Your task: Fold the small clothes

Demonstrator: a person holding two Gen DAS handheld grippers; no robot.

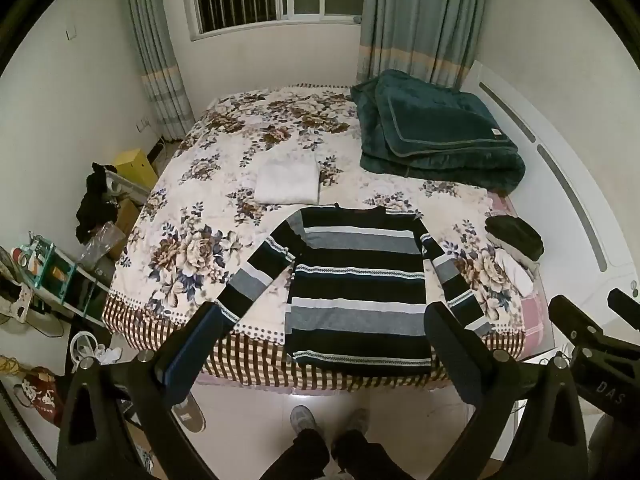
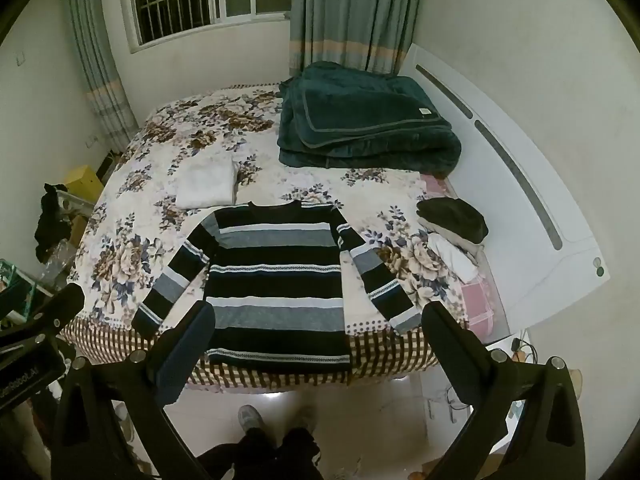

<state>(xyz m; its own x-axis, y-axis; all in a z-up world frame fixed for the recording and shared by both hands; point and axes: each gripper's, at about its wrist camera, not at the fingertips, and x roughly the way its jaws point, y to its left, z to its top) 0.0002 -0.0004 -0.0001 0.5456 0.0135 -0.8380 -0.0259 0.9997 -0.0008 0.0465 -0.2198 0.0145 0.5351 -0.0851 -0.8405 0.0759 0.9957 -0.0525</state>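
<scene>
Both claws [image 1: 320,320] [image 2: 320,320] gape, tilted down over sweater [image 1: 356,284].

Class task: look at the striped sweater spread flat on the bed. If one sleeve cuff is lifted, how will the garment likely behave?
The striped sweater lies flat, following the bed, so it is probably floppy: a lifted cuff would likely drag the sleeve and trail the body. Its knit looks thin, so it is probably light. Its hem sits at the bed's edge, so a pull toward the floor might slide it off.

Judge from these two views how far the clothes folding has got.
Done: one white folded garment lies on the floral bedspread. In hand: nothing; both tongs are open and empty above the flat striped sweater. Left: the sweater and the small pile beside it.
</scene>
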